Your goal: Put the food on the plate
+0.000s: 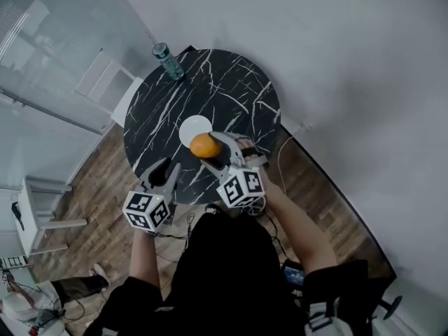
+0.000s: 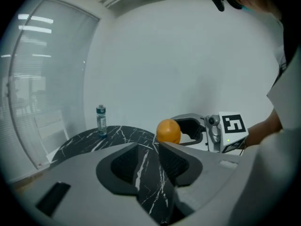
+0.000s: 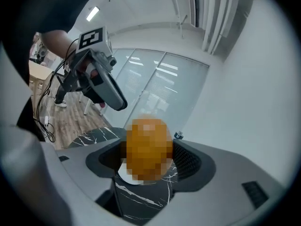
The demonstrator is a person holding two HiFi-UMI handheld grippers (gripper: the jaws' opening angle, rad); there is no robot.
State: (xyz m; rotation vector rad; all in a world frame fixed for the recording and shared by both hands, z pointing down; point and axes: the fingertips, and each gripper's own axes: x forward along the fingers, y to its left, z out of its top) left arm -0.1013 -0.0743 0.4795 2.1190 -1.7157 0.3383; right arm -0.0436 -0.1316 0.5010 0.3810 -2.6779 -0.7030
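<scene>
Orange, round, smooth; plate, white disc

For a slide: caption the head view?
Right tool holds a round orange fruit over a small white plate on a round black marble-patterned table; left tool open, empty.

You hold a gripper in each hand, with both forearms reaching forward from your body. Your left gripper is on the nearer, left side. It points ahead and slightly downward, and its jaws stand a little apart with nothing between them. Your right gripper reaches farther forward and angles in toward the left. Its jaws are closed on a round orange food item, with a pad pressing on either side. Your right forearm is bare and extended, and your left forearm is bare too. The two grippers are near each other but do not touch.
</scene>
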